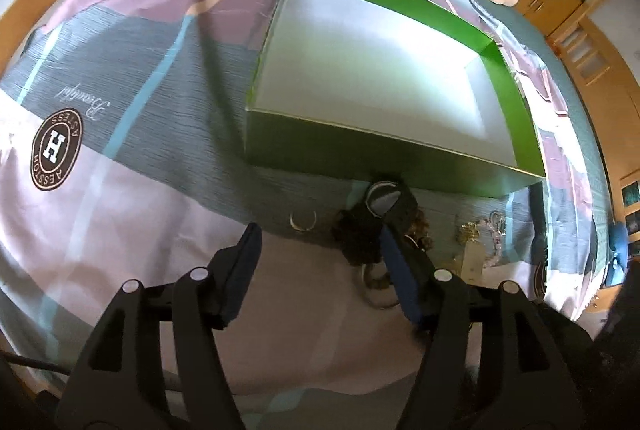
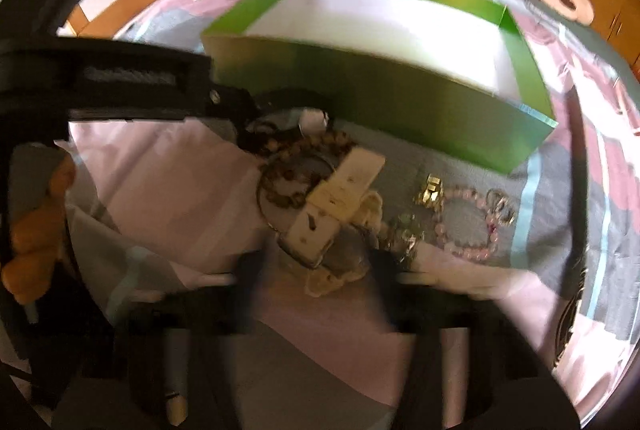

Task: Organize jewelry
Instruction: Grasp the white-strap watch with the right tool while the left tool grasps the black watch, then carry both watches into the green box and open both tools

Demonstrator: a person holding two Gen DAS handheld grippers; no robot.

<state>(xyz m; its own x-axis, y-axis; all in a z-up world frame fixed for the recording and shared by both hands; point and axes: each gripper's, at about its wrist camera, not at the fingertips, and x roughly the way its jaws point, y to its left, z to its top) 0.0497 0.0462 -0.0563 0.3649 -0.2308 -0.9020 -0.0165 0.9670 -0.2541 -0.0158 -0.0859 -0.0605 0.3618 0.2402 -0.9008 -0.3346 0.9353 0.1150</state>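
Left gripper (image 1: 320,250) gapes, empty; dark beads (image 1: 360,242) beside its right finger. Right gripper (image 2: 316,262), blurred, straddles the cream strap (image 2: 336,198); grip unclear.

Glossy green cardboard box (image 1: 516,102) with matt white floor, printed cotton-like bedsheet (image 1: 132,134), shiny gold metal trinkets (image 2: 430,190), pale pink bead bracelet (image 2: 468,230)

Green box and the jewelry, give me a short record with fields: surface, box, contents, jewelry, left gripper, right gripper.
surface: patterned bedsheet
box: green box, open top, on the sheet
contents: nothing visible inside
jewelry: brown bead bracelet, cream strap, pink bead string, all outside the box
left gripper: open, nothing between the fingers
right gripper: around the cream strap; blurred, grip unclear
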